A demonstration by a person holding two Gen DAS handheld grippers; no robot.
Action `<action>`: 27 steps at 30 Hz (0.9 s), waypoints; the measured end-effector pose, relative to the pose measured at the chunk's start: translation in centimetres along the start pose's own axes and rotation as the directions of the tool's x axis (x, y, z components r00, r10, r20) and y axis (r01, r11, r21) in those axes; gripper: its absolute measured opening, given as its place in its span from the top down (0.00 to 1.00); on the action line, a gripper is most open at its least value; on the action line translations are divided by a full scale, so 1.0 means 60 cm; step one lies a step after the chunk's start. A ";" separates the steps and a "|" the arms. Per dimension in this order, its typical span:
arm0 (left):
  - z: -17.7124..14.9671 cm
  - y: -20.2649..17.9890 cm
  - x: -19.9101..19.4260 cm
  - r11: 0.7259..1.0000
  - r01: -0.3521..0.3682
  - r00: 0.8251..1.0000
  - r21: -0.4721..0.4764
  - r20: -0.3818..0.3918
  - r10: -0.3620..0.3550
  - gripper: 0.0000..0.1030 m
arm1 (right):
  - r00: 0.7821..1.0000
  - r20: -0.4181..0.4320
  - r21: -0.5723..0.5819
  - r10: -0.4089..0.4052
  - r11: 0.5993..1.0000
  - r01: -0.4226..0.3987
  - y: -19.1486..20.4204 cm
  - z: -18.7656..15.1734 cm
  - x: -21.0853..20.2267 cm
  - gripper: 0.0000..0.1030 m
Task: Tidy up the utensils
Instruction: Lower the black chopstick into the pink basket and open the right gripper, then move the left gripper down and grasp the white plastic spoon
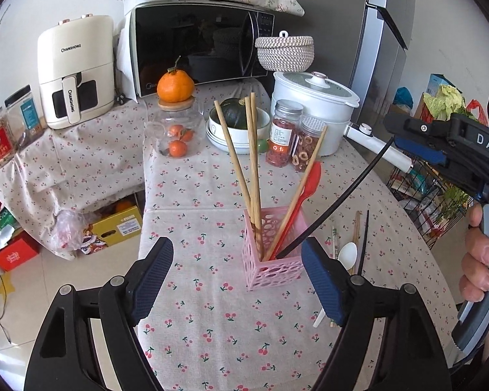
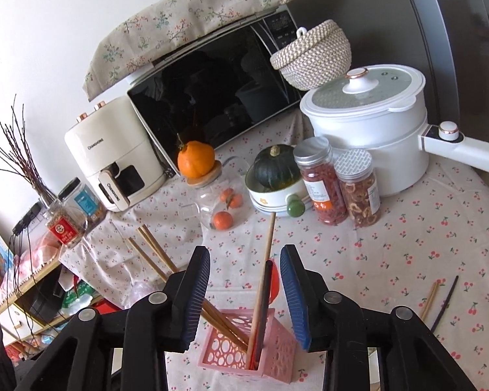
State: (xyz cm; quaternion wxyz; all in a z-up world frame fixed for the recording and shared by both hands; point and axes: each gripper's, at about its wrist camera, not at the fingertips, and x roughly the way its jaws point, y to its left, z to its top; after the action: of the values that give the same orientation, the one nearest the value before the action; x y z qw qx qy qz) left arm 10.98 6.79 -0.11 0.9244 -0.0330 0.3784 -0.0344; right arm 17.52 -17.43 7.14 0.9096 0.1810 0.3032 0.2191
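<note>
Right fingers point(image 2: 244, 296) wide, left fingers point(image 1: 238, 280) wide; black chopstick point(image 1: 335, 202) leaning in pink holder point(image 1: 270, 260).

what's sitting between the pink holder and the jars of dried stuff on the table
Only bare cherry-print cloth lies between the pink holder and the jars in the left wrist view; the chopsticks and red spoon merely lean over it.

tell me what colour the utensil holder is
Pink, with oval cut-out holes in its walls: the utensil holder shows best in the left wrist view.
</note>
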 end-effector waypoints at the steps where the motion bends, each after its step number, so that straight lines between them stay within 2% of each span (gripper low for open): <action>1: -0.001 -0.003 -0.001 1.000 0.006 1.000 0.004 -0.002 -0.006 0.19 | 1.000 0.010 -0.004 -0.004 1.000 0.004 -0.003 0.002 -0.011 0.56; 7: -0.008 -0.027 0.002 0.999 0.046 0.998 0.016 -0.033 -0.045 0.18 | 0.997 0.038 -0.019 -0.068 0.997 0.069 -0.040 0.002 -0.071 0.33; 13: -0.027 -0.069 0.012 0.996 0.067 0.995 0.061 -0.082 -0.062 0.18 | 0.977 -0.031 0.007 -0.209 0.978 0.209 -0.117 -0.023 -0.095 0.23; 16: -0.038 -0.099 0.022 0.993 0.080 0.992 0.092 -0.108 -0.070 0.18 | 0.956 -0.096 0.036 -0.276 0.959 0.280 -0.165 -0.039 -0.097 0.20; 21: -0.059 -0.170 0.050 0.980 0.106 0.983 0.168 -0.165 -0.078 0.18 | 0.900 -0.204 0.047 -0.386 0.914 0.402 -0.237 -0.068 -0.101 0.19; 27: -0.075 -0.256 0.110 0.958 0.139 0.963 0.251 -0.259 -0.072 0.18 | 0.854 -0.298 0.015 -0.426 0.893 0.451 -0.297 -0.103 -0.097 0.18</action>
State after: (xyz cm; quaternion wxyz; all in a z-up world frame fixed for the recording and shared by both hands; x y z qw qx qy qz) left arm 11.90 -9.26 -6.56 0.8629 0.0760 0.4801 -0.1385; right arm 14.56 -34.14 -3.01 0.8733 0.1116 0.4740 0.0170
